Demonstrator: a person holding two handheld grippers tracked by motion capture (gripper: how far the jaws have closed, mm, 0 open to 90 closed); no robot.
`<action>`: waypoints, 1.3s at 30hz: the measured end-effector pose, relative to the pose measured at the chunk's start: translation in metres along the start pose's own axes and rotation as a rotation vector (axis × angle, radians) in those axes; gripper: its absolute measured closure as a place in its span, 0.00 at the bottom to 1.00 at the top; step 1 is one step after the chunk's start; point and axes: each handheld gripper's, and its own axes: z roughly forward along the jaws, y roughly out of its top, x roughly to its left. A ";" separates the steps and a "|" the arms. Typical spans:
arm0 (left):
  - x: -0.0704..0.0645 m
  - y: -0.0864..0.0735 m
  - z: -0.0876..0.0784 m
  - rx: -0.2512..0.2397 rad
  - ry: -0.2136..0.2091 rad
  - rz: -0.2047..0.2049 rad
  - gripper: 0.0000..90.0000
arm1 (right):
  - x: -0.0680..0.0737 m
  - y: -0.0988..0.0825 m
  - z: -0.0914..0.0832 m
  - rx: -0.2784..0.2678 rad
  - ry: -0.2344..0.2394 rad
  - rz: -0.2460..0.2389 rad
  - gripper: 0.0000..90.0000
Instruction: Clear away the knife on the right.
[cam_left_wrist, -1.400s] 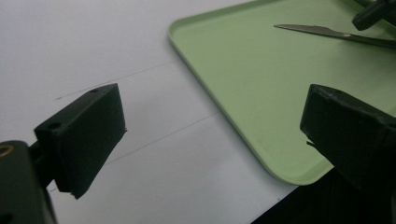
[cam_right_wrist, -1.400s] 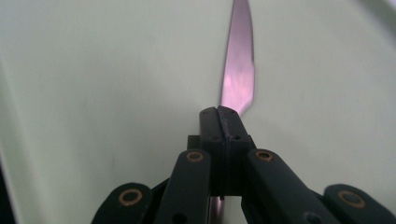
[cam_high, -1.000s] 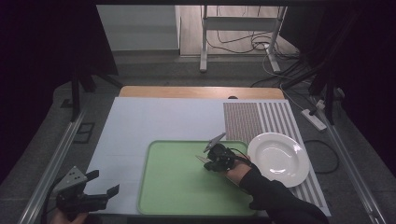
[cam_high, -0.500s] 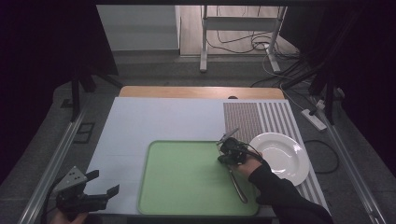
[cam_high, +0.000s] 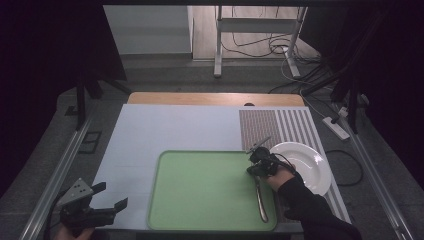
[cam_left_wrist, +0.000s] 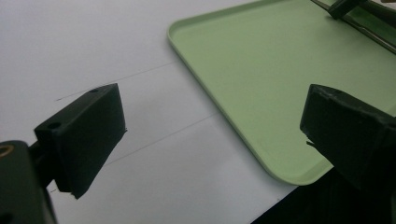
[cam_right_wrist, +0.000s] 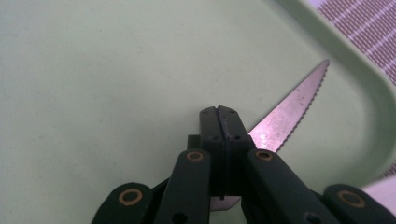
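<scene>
My left claw hangs at the near left corner of the worktop, its jaws spread wide with nothing between them; in the left gripper view the same claw frames bare white worktop and the near left corner of the green tray. The tray lies along the near edge of the worktop, right of centre. On its right side, close to the right rim, lies a knife, its handle toward the near edge and its blade running away from me. My right claw sits low over the blade end of that knife, at the far right part of the tray, with my dark sleeve coming in from the near right. In the right gripper view my right claw has its jaws pressed together, and the serrated blade of the knife comes out from beside and beneath them, pointing toward the tray corner; I cannot tell for sure whether the jaws pinch the blade or simply rest closed over it. Just beyond the tray's right rim a white plate sits on a striped mat that covers the right edge of the worktop.
</scene>
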 end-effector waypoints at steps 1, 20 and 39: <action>0.000 0.000 0.000 0.000 0.000 0.000 0.07 | -0.001 -0.001 0.000 -0.001 0.003 0.006 1.00; 0.000 0.000 0.000 -0.001 0.000 -0.001 0.07 | 0.001 0.004 -0.009 -0.045 0.007 0.027 0.83; 0.000 0.000 0.000 0.000 -0.001 -0.004 0.07 | 0.009 0.009 -0.025 -0.123 0.032 0.032 0.52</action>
